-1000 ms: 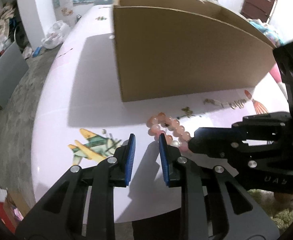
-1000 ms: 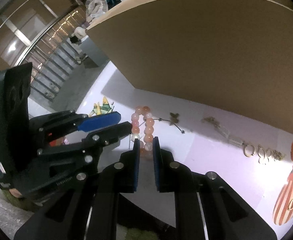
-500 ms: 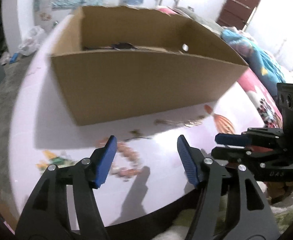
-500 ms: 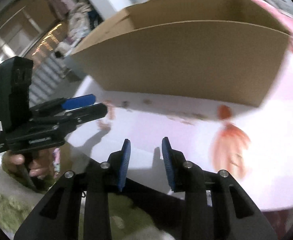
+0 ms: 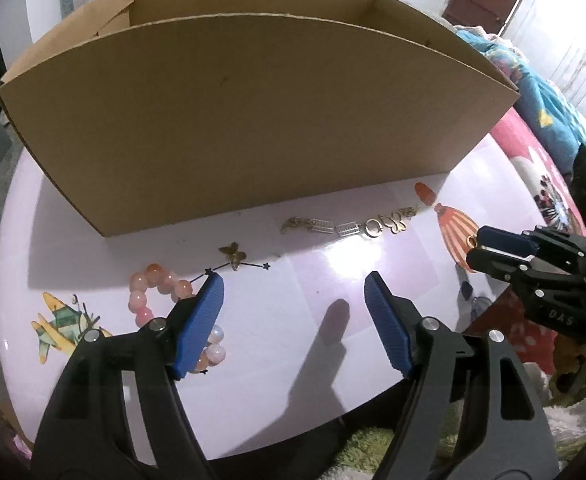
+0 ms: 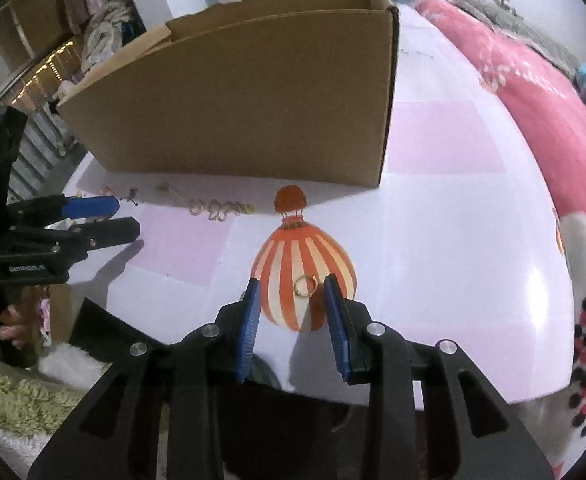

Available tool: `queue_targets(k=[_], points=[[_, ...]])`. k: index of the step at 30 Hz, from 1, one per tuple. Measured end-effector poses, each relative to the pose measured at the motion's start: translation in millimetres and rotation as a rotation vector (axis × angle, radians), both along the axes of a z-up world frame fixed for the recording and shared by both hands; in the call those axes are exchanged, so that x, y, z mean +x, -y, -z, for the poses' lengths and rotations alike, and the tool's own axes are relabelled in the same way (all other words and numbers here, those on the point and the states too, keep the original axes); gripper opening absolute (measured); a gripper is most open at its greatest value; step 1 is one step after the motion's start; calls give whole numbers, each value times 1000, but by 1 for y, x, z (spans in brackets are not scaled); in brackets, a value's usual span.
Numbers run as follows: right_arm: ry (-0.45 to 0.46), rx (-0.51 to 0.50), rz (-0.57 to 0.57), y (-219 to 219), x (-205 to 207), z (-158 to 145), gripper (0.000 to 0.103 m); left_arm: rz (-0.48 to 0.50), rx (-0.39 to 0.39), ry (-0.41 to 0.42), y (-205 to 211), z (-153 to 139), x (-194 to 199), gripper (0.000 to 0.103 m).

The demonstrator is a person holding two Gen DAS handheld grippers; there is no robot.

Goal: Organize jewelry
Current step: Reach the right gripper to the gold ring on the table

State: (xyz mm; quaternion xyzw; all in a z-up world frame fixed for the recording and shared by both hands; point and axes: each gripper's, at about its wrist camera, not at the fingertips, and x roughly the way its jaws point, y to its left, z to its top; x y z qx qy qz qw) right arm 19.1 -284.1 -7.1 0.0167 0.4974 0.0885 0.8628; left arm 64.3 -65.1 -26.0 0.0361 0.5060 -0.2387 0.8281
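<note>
Glossy white-and-lilac counter [image 6: 445,208] with printed cartoons, open brown cardboard box [image 5: 253,120] standing at the back of it. Jewelry laid out in a row before the box wall: pink bead bracelet [image 5: 153,292] at left, partly behind one blue pad; thin dark chain with bronze bee pendant [image 5: 234,255] beside it; gold link bracelet with butterfly charm [image 5: 357,227] further right. Small gold ring [image 6: 305,285] lying flat on the printed orange-striped balloon, apart from the rest.

Right gripper [image 6: 292,312]: fingers parted, nothing clamped, ring between the tips, not touched. Left gripper [image 5: 293,312]: fingers opening wide, empty, over bare counter.

Handling, judged: ring very light, rigid, smooth, likely to skate on the glossy top. Best taken across the band's outer edges, pads low to the counter. Chains limp, likely to snag or trail.
</note>
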Motion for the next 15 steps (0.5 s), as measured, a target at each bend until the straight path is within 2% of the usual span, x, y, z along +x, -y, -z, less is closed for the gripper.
queue_targets(k=[4,7,12,15], points=[[20,-41,-35,-3,-2,-3,30,-7,40,26,3,1,-2,70],[33,-87,-63,-7,-4,-4,25,6,33,57,5,-5,-5,70],[33,-54,-58,-2,-2,-3,12,57,0,102,16,-17,-8,70],[33,-20,-41,4,-3,-2,12,103,-7,113,27,-19,-11,70]])
